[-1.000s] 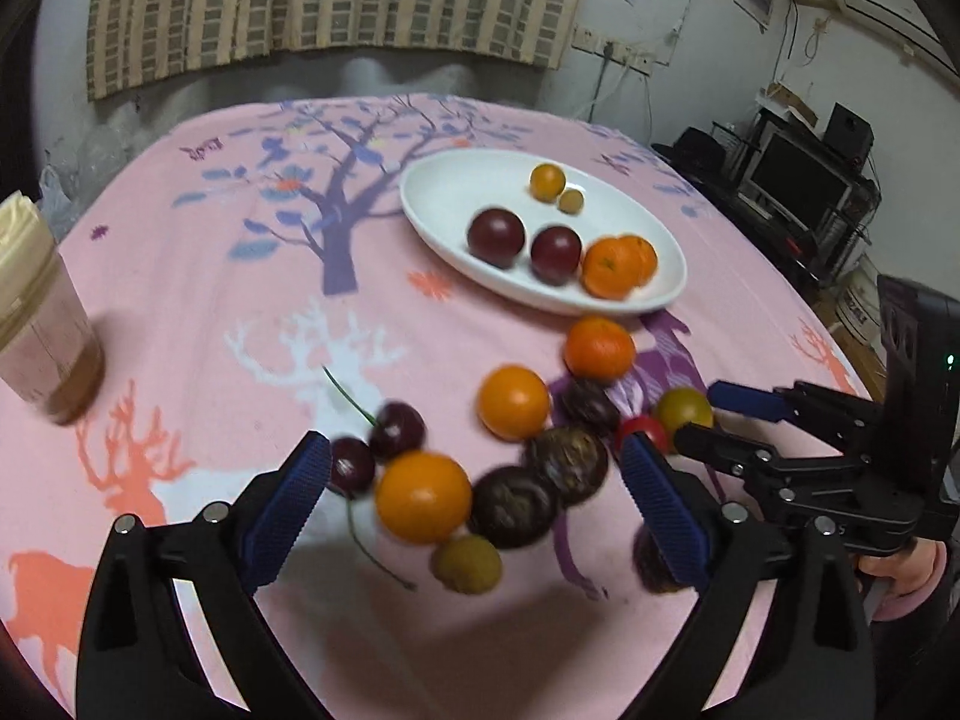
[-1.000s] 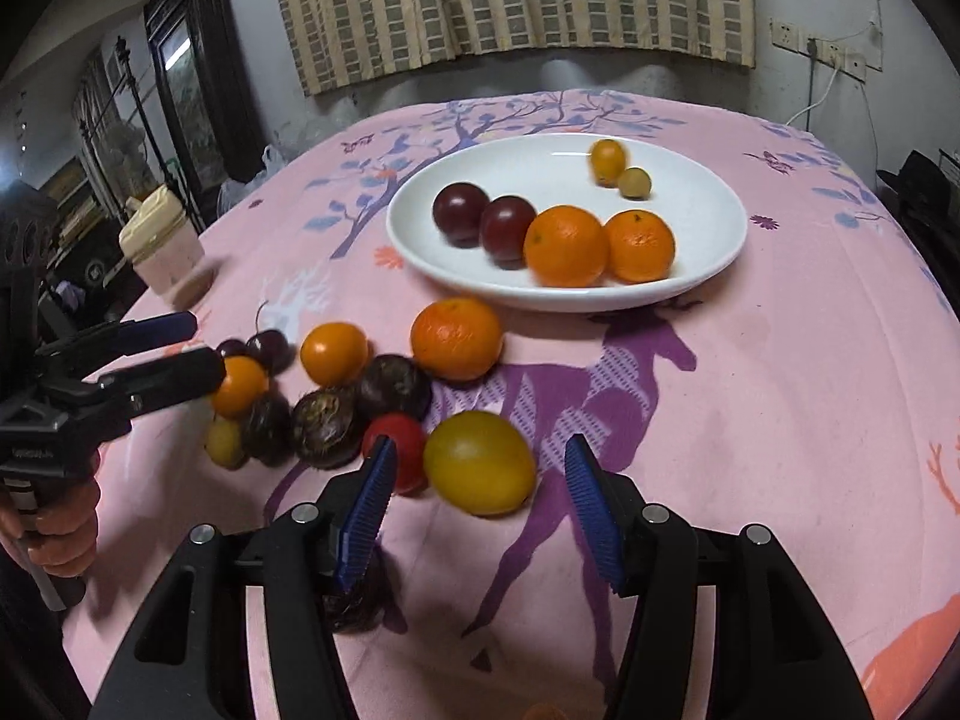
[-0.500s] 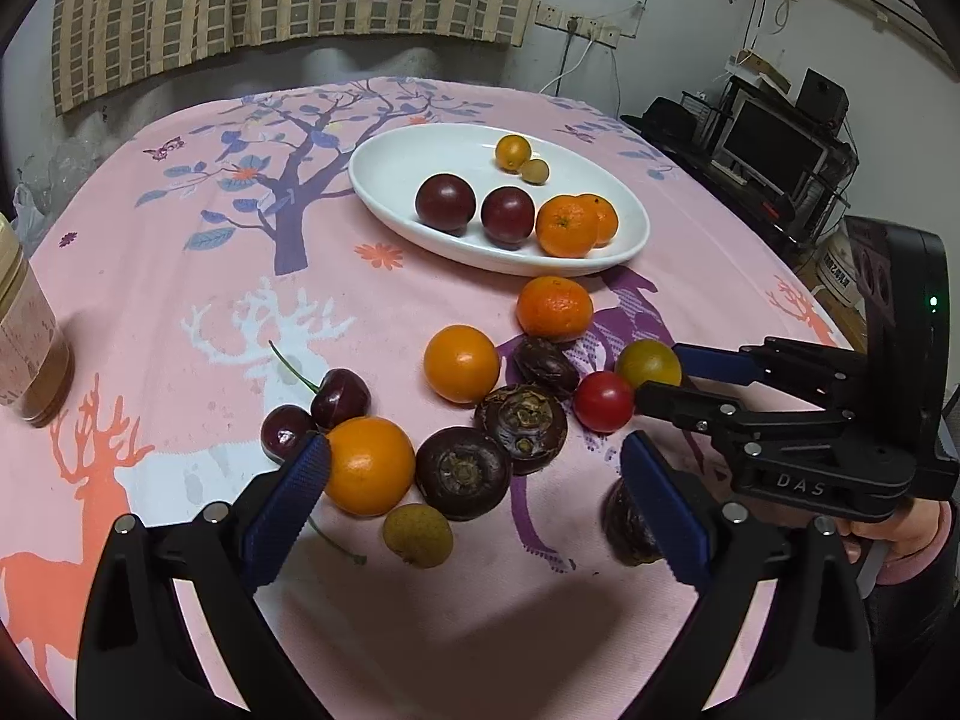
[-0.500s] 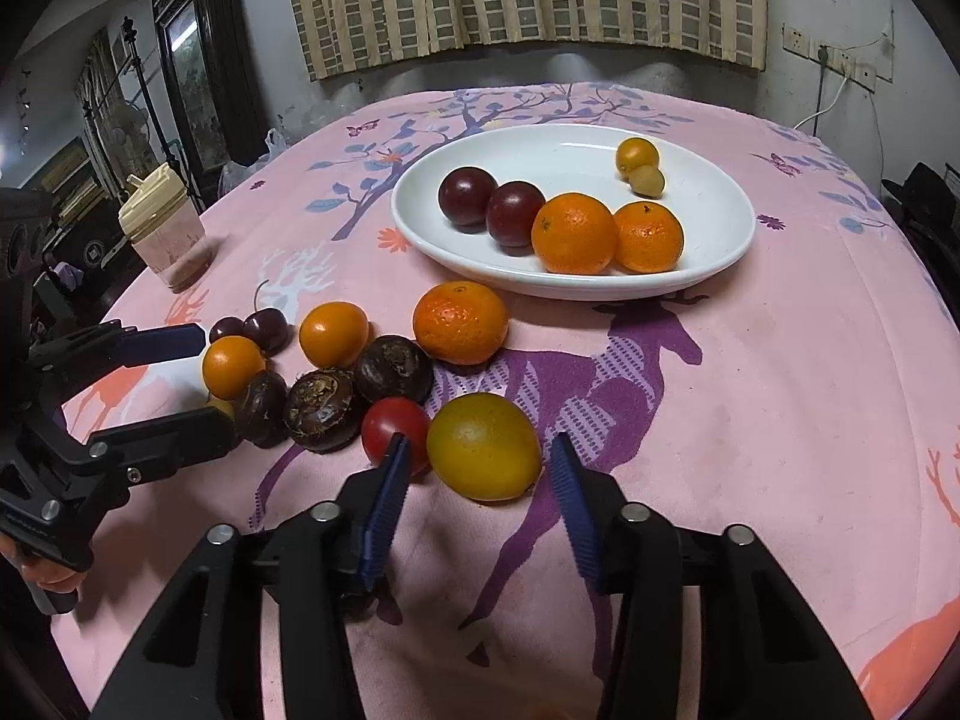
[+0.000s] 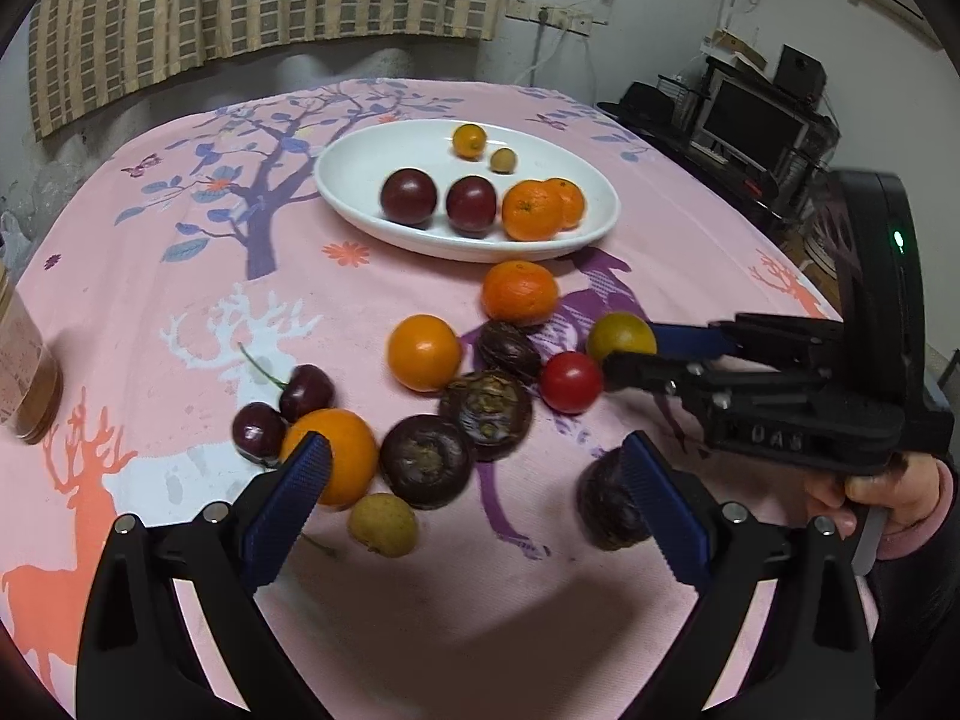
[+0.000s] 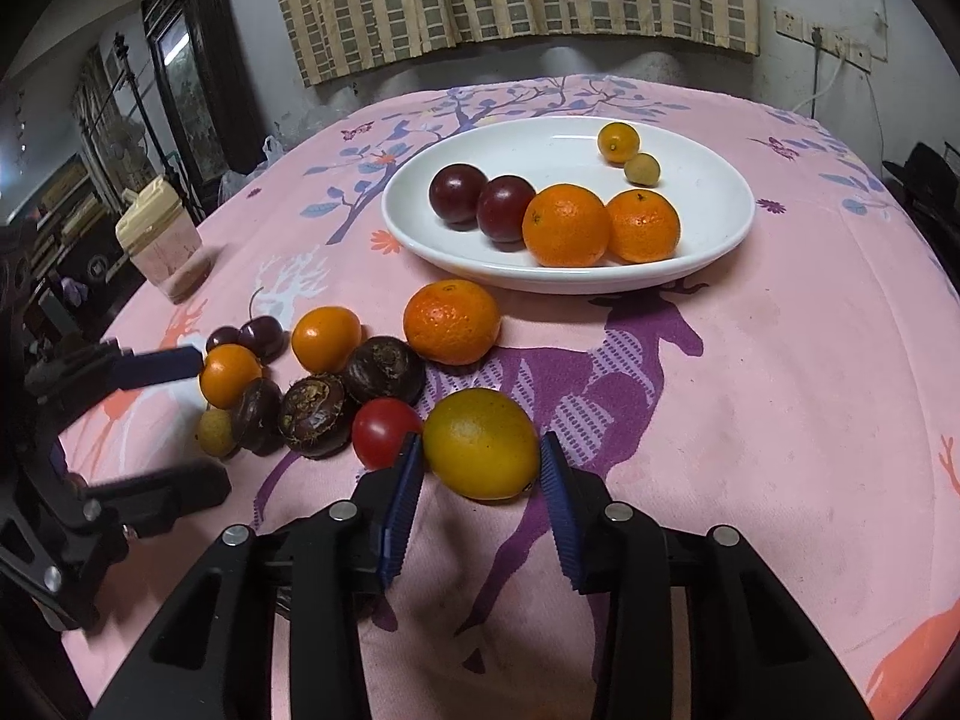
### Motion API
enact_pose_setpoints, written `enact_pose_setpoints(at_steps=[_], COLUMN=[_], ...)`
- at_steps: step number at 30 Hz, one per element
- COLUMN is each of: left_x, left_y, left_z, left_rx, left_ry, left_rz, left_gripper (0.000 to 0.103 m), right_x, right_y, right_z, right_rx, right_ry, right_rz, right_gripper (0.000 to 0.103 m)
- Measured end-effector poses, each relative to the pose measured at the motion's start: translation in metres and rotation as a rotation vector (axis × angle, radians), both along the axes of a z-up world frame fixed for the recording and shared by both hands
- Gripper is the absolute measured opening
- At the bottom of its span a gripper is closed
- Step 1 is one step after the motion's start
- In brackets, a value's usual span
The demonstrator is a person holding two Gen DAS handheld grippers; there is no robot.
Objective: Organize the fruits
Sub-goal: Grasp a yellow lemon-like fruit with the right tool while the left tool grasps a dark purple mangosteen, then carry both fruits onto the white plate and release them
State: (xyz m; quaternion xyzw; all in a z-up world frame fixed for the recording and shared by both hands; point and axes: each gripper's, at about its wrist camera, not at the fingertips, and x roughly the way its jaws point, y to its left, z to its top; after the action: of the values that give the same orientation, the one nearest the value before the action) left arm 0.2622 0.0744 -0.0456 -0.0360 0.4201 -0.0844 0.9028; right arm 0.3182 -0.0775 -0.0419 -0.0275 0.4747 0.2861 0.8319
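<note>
A white oval plate (image 6: 720, 240) holds two plums, two mandarins and two small yellow fruits. In front of it lies a loose pile: a mandarin (image 6: 451, 321), oranges, dark water chestnuts (image 6: 312, 417), cherries and a red cherry tomato (image 6: 384, 432). My right gripper (image 6: 480, 450) is closing on a yellow-orange fruit (image 6: 480, 441) that rests on the cloth, and its pads meet the fruit's sides. My left gripper (image 5: 474, 450) hangs wide open over the near side of the pile. An orange (image 5: 345, 456) lies by its left finger and a dark fruit (image 5: 606, 510) by its right one.
A pink tablecloth (image 5: 180, 276) with tree and deer prints covers the round table. A lidded jar (image 6: 162, 240) stands at the left edge. In the left wrist view, a hand in a pink sleeve (image 5: 888, 498) holds the right gripper (image 5: 630, 348). Shelves with electronics stand at the far right.
My right gripper's jaws have narrowed from well apart to the sides of the yellow-orange fruit. My left gripper has drifted a little across the pile and stayed open.
</note>
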Motion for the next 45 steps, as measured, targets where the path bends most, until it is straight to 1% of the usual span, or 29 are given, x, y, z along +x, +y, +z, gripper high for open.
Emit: enact_pose_setpoints(at_steps=[2, 4, 5, 7, 8, 9, 12, 16, 17, 18, 20, 21, 22, 25, 29, 32, 33, 36, 38, 40, 43, 45], left_x=[-0.003, -0.005, -0.006, -0.006, -0.005, -0.004, -0.003, -0.001, 0.0, 0.0, 0.001, 0.002, 0.003, 0.003, 0.01, 0.039, 0.051, 0.109, 0.142, 0.174, 0.208, 0.219], left_y=[-0.01, -0.022, -0.029, -0.039, -0.044, -0.048, -0.056, -0.064, -0.065, -0.066, -0.066, -0.065, -0.063, -0.059, -0.042, -0.02, -0.012, 0.009, 0.017, 0.022, 0.029, 0.03], left_z=[-0.001, -0.004, -0.006, -0.012, -0.015, -0.018, -0.023, -0.03, -0.031, -0.032, -0.032, -0.032, -0.032, -0.028, 0.002, 0.034, 0.043, 0.058, 0.058, 0.052, 0.038, 0.03], left_rx=[-0.009, 0.012, 0.029, 0.041, 0.041, 0.043, 0.051, 0.062, 0.067, 0.073, 0.073, 0.073, 0.064, 0.043, 0.009, -0.014, -0.018, -0.029, -0.028, -0.014, 0.006, 0.018], left_ry=[0.007, 0.003, 0.004, 0.025, 0.036, 0.047, 0.056, 0.076, 0.078, 0.079, 0.074, 0.072, 0.072, 0.076, 0.002, -0.055, -0.07, -0.086, -0.074, -0.048, 0.005, 0.023], left_rz=[-0.062, -0.114, -0.136, -0.177, -0.19, -0.204, -0.225, -0.237, -0.238, -0.237, -0.232, -0.225, -0.22, -0.208, -0.187, -0.14, -0.117, -0.026, 0.013, 0.044, 0.075, 0.088], left_gripper=[0.095, 0.093, 0.09, 0.076, 0.074, 0.069, 0.068, 0.063, 0.059, 0.058, 0.052, 0.045, 0.043, 0.043, 0.043, 0.042, 0.042, 0.042, 0.042, 0.042, 0.042, 0.043], right_x=[0.002, 0.003, 0.004, 0.005, 0.005, 0.005, 0.005, 0.004, 0.004, 0.003, 0.003, 0.002, 0.002, 0.002, 0.006, 0.022, 0.031, 0.062, 0.087, 0.105, 0.128, 0.136], right_y=[-0.008, -0.012, -0.013, -0.015, -0.016, -0.016, -0.016, -0.017, -0.017, -0.017, -0.018, -0.018, -0.019, -0.019, -0.024, -0.025, -0.026, -0.023, -0.02, -0.017, -0.009, -0.004], right_z=[0.006, 0.009, 0.01, 0.011, 0.011, 0.012, 0.012, 0.015, 0.015, 0.016, 0.017, 0.017, 0.017, 0.017, 0.021, 0.029, 0.033, 0.038, 0.035, 0.03, 0.018, 0.013], right_rx=[0.028, 0.037, 0.041, 0.047, 0.047, 0.047, 0.048, 0.053, 0.053, 0.055, 0.057, 0.057, 0.058, 0.057, 0.09, 0.111, 0.115, 0.114, 0.123, 0.128, 0.116, 0.108], right_ry=[-0.01, -0.019, -0.017, -0.013, -0.014, -0.014, -0.015, -0.019, -0.02, -0.021, -0.023, -0.024, -0.025, -0.027, -0.049, -0.084, -0.11, -0.17, -0.176, -0.171, -0.154, -0.155], right_rz=[-0.032, -0.053, -0.058, -0.068, -0.07, -0.071, -0.071, -0.069, -0.069, -0.069, -0.069, -0.07, -0.071, -0.074, -0.084, -0.129, -0.155, -0.223, -0.252, -0.272, -0.272, -0.263], right_gripper=[0.04, 0.04, 0.04, 0.04, 0.04, 0.04, 0.04, 0.04, 0.04, 0.04, 0.04, 0.04, 0.04, 0.04, 0.04, 0.04, 0.04, 0.04, 0.04, 0.04, 0.04, 0.042])
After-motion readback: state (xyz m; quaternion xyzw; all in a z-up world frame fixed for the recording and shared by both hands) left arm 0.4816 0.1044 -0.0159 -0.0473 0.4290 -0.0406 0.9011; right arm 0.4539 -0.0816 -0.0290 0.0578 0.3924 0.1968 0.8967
